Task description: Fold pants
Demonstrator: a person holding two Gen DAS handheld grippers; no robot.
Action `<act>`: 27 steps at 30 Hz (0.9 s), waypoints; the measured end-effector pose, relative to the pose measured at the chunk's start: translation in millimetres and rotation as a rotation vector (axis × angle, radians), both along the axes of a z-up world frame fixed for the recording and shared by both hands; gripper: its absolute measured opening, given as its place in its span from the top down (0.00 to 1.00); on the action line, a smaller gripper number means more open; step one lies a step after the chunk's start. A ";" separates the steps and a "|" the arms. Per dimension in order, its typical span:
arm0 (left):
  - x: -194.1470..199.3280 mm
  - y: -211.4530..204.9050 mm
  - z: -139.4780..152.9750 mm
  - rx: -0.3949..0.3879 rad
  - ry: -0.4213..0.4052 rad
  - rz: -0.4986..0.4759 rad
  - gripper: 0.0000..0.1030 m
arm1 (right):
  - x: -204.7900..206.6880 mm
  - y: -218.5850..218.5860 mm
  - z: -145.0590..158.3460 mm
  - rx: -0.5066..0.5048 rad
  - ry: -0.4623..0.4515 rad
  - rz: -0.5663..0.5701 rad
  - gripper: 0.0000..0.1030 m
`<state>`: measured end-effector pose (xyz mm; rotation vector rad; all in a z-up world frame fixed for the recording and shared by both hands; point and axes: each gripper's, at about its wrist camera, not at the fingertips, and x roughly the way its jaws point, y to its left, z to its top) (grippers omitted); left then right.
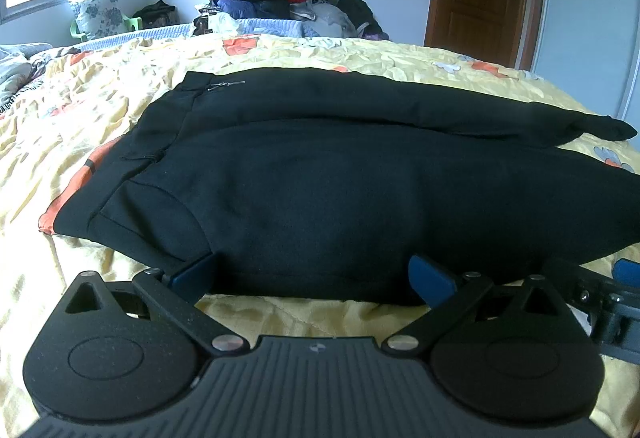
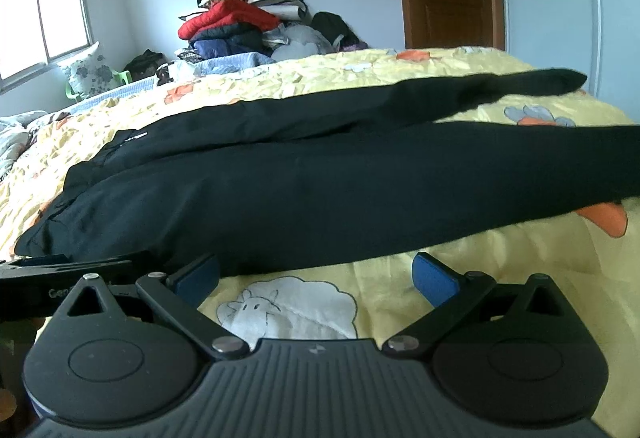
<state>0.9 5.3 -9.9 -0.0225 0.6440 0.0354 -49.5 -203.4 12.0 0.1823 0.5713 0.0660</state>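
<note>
Both grippers, left gripper and right gripper, stand wide apart, holding nothing. Black pants lie flat on the yellow bedspread, just ahead of them.

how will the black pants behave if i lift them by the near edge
Probably floppy: the black pants lie limp on the yellow bedspread, so the legs would likely sag and trail. They look thick, so perhaps fairly heavy. Both grippers are open.

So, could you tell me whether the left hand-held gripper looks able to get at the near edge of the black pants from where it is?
Probably yes: the left hand-held gripper is open at the near edge of the black pants, with nothing between them.
</note>
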 end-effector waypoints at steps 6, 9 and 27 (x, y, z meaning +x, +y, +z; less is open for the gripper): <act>0.2 -0.2 0.1 -0.001 0.000 0.000 0.00 | 0.4 0.8 -0.7 -0.006 -0.001 -0.007 0.00; 0.1 -0.3 0.1 -0.001 0.000 0.000 0.00 | 2.4 0.6 -1.9 -0.003 0.012 -0.009 0.00; 0.0 0.2 0.1 -0.001 0.000 0.000 0.00 | 3.8 0.8 -3.3 -0.007 0.022 -0.008 0.00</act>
